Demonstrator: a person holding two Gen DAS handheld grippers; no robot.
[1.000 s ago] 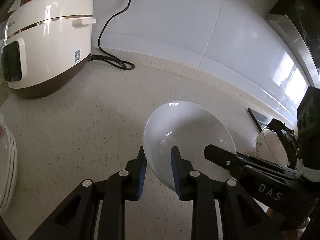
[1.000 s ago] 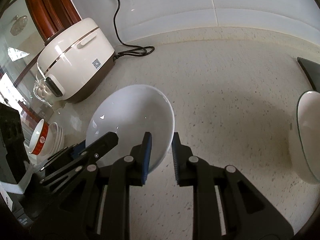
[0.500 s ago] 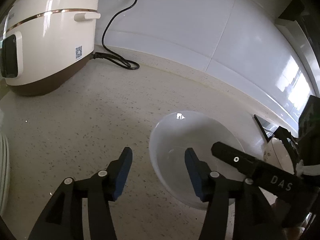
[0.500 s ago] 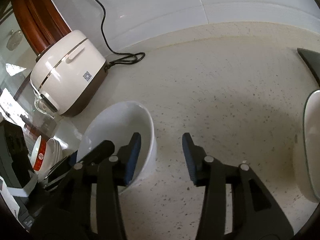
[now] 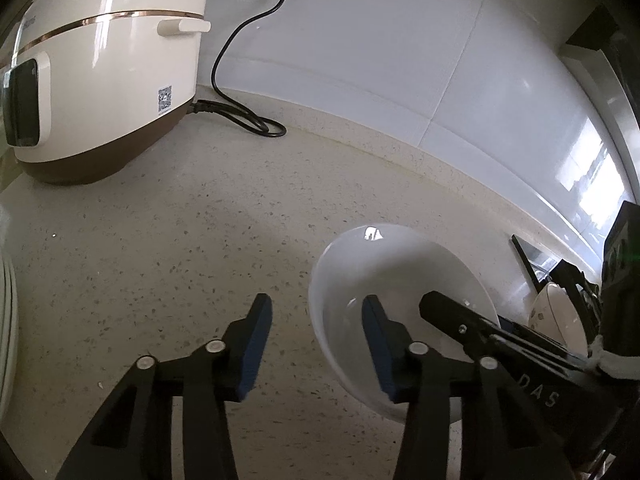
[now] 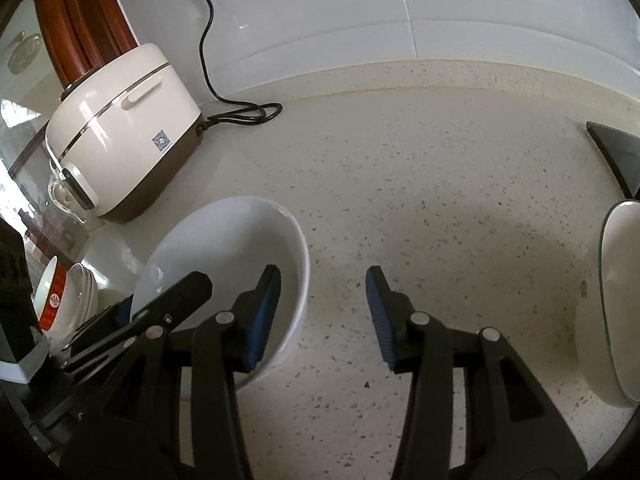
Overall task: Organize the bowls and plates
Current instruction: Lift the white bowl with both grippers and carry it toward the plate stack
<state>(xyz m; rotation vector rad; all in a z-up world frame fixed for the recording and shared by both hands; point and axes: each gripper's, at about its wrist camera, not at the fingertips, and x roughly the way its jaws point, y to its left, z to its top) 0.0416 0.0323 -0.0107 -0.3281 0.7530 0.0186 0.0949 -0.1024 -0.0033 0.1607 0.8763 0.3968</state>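
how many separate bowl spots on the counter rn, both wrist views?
3. White bowl at the centre, between both open grippers; stack of bowls with a red-banded one at far left; green-rimmed bowl at the right edge. More may lie outside the frame.

Home kitchen (rice cooker, tiled backsplash)

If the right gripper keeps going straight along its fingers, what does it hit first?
Probably only bare countertop, then the tiled backsplash. The right gripper is open; the white bowl sits off to its left by the left finger, the power cord further left. Depth is unclear.
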